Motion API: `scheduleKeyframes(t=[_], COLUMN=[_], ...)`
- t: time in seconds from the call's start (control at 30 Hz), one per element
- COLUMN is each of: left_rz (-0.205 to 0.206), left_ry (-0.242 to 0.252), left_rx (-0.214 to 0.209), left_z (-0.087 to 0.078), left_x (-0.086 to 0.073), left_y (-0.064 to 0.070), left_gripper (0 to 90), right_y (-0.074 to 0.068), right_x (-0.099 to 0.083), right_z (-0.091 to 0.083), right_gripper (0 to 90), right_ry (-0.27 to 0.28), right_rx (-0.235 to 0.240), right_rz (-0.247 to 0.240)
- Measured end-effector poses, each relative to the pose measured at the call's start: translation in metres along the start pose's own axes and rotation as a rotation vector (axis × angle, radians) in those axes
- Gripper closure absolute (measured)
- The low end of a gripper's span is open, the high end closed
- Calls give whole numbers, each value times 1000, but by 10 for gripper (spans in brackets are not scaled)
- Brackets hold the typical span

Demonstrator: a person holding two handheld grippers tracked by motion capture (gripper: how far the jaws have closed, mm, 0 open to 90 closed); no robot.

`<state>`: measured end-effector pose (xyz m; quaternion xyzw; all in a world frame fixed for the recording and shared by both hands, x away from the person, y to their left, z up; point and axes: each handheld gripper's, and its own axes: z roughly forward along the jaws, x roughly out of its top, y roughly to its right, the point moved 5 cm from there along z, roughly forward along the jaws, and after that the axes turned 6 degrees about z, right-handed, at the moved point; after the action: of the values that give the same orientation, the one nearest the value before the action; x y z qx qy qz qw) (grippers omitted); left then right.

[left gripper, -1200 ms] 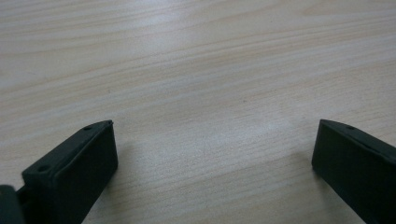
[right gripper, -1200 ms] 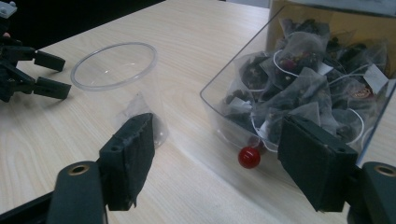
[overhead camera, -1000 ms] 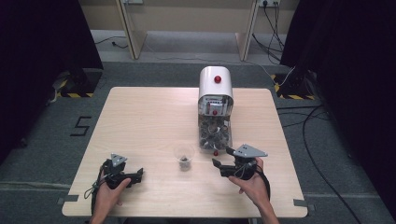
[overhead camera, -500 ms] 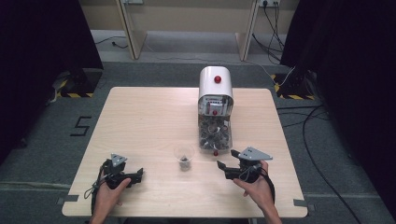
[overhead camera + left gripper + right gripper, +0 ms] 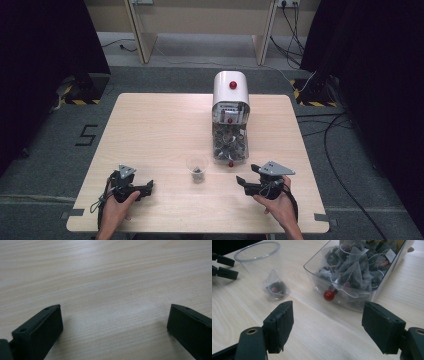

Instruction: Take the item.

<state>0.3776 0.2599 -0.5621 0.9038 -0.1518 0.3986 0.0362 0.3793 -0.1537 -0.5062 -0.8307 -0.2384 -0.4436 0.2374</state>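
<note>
Even overhead light, soft shadows, dark surroundings, close-ups blurred.

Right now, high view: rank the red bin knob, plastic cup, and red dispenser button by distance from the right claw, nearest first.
1. Red bin knob: just ahead-left of the right claw, at the bin's front.
2. Plastic cup: farther to its left, mid-table, holding a tea bag.
3. Red dispenser button: far end, on top of the white dispenser.
</note>
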Motion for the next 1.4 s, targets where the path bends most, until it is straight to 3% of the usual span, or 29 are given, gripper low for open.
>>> scheduleKeyframes(t=[0.57, 1.4], left_rz=[0, 0], left_ry=[0, 0], left_rx=[0, 0], left_z=[0, 0], left_x=[0, 0], left_y=[0, 0], left_gripper=[0, 0], right_y=[9, 16], right_x=[-13, -27], right_z=[-9, -18], right_gripper=[199, 198], right_ry=[-9, -25], right_rx=[-29, -51], right_rz=[17, 24])
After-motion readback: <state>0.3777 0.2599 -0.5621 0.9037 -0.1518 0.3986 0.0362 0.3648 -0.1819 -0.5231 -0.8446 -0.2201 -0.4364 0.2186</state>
